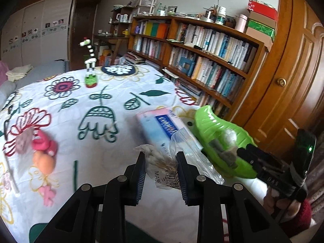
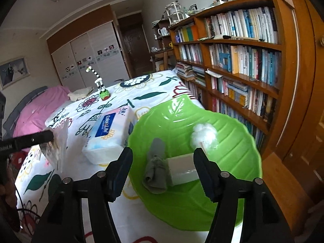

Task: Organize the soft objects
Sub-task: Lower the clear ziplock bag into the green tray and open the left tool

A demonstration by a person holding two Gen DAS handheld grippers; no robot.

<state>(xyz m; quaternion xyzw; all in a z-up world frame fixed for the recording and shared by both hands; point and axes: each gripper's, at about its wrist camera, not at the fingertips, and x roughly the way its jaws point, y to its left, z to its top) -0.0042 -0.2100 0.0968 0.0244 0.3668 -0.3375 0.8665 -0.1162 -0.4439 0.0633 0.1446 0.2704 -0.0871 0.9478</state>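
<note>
The left wrist view showed the left gripper (image 1: 161, 165) pinched on a crinkled clear plastic bag of cotton swabs (image 1: 162, 162), lifted above the flower-printed bedspread (image 1: 81, 93) and close to the leaf-shaped glossy green plastic tray (image 1: 218, 125). In the right wrist view the right gripper (image 2: 163, 163) stood roughly half open and empty over that tray; no earlier picture was given. Inside the tray lay a rolled grey cloth (image 2: 155, 170), a white block-shaped roll (image 2: 181, 169) and a fluffy white cotton ball (image 2: 204, 134), with a soft pack of tissues with a blue label (image 2: 110, 133) just beside the rim. The step in hand seemed to be carrying the bag to the tray. The next move probably called for bringing it over the tray's free space and loosening the grip, since the light bag could cling or slide off the glossy rim.
</note>
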